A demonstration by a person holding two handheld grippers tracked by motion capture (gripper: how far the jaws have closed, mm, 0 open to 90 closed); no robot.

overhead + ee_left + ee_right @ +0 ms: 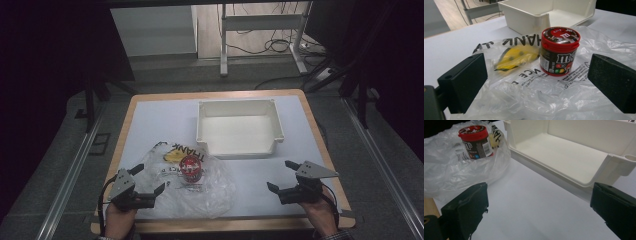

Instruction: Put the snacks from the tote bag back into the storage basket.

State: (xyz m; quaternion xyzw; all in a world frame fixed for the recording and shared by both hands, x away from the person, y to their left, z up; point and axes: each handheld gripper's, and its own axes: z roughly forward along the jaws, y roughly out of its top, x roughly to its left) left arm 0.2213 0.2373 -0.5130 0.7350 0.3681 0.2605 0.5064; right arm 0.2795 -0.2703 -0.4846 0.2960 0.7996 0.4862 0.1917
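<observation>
Listed, near table edge: candy jar [559, 51], red lid, upright on a crumpled clear plastic bag [529, 100], possibly inside it; the film hid this. White bin [240, 127] stood just beyond. Left gripper [149, 179] hovered spread wide beside the bag, grasping nothing. Right gripper [280, 175] likewise spread, well apart from the jar.

left gripper [149, 179]: black body, two black jaws ending in flat rectangular blocks with matte faces
left gripper plate: grey, three-cornered, on top
left cable: black, trailing back past the left hand [119, 216]
right gripper [280, 175]: black, same square-ended jaws, grey three-cornered plate on top
right sleeve [344, 235]: checked cuff at the wrist of the right hand [320, 212]
</observation>
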